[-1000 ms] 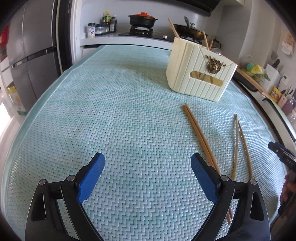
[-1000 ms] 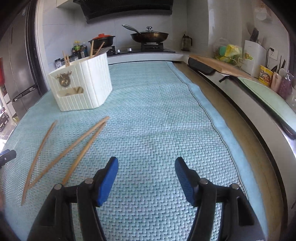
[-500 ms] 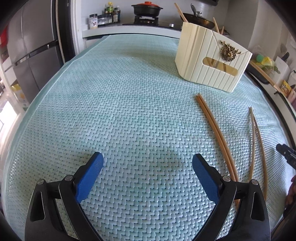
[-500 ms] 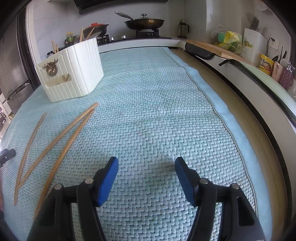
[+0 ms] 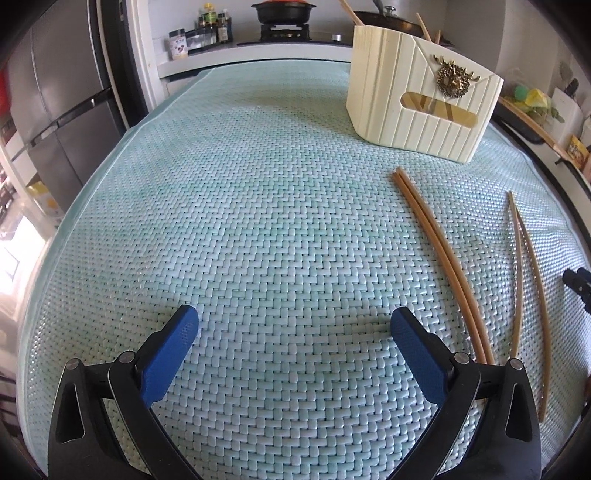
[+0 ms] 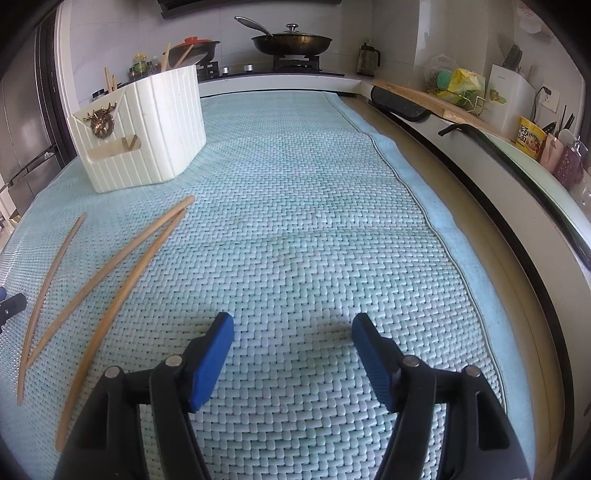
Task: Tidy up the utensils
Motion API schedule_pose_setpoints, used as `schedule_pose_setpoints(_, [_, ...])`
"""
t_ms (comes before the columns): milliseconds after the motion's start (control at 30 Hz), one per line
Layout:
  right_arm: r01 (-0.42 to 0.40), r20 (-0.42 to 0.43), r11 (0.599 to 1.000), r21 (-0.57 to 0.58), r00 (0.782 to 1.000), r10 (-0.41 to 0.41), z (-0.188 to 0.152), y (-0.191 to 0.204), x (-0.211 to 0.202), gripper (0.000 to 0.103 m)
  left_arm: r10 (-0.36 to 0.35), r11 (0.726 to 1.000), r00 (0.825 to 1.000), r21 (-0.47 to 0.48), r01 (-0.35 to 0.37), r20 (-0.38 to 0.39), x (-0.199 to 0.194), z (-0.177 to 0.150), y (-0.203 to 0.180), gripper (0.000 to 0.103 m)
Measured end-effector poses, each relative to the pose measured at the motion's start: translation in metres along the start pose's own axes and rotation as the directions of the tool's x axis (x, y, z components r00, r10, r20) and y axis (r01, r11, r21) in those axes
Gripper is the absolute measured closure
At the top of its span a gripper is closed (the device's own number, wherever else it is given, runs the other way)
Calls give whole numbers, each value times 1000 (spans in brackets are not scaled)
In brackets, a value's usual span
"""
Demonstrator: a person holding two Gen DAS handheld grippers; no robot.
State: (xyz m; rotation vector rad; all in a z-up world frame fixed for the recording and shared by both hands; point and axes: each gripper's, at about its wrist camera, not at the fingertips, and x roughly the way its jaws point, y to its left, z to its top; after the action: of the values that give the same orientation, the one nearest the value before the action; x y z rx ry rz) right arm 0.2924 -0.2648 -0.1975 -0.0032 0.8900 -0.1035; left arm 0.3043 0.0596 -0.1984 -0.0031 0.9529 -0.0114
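Several wooden chopsticks lie loose on the woven teal mat (image 5: pixel 258 221): one close pair (image 5: pixel 439 254) and a second pair (image 5: pixel 524 280) to its right in the left wrist view. In the right wrist view they lie at the left (image 6: pixel 110 266). A cream ribbed utensil holder (image 5: pixel 417 96) with a gold deer emblem stands behind them, with chopsticks sticking out of it; it also shows in the right wrist view (image 6: pixel 147 133). My left gripper (image 5: pixel 293 325) is open and empty, left of the chopsticks. My right gripper (image 6: pixel 291 328) is open and empty, right of them.
A stove with a black pot (image 5: pixel 284 11) and a lidded pan (image 6: pixel 291 42) is at the back. A fridge (image 5: pixel 48 92) stands at the left. The mat's right edge (image 6: pixel 436 225) meets a counter strip with a cutting board (image 6: pixel 424 99) and bottles.
Both grippers have moved forward and lower over the mat; the holder and chopsticks look nearer. Both stay open. The chopsticks have not moved.
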Motion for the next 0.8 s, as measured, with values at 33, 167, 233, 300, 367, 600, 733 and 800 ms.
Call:
schedule_pose_setpoints(33, [-5,-9,1000,-1,1000,5,2,0,2,29,0,1000,1000,0,0,0,0,0,0,0])
schedule_pose_setpoints(167, [5,-37,1000,12,999,-4,17,-2,15,20,-1,1000,1000,0,1,0,0,1,1,0])
schedule_pose_setpoints(233, [15,-35,1000,4,999,-15,24,-2,22,14,0,1000,1000,0,0,0,0,1,1,0])
schedule_pose_setpoints(300, [10,-41,1000,12,999,-9,30,-5,31,7,0,1000,1000,0,0,0,1,1,2,0])
schedule_pose_setpoints(367, [2,-56,1000,21,998,0,36,-8,40,0,0,1000,1000,0,0,0,1,1,2,0])
schedule_pose_setpoints(600, [2,-50,1000,14,999,-2,39,-9,42,0,-1,1000,1000,0,1,1,0,2,1,0])
schedule_pose_setpoints(733, [3,-49,1000,14,999,-3,39,-10,42,0,-3,1000,1000,0,3,0,0,1,1,0])
schedule_pose_setpoints(800, [3,-49,1000,13,999,-2,38,-10,42,0,-8,1000,1000,4,8,-1,1,2,1,0])
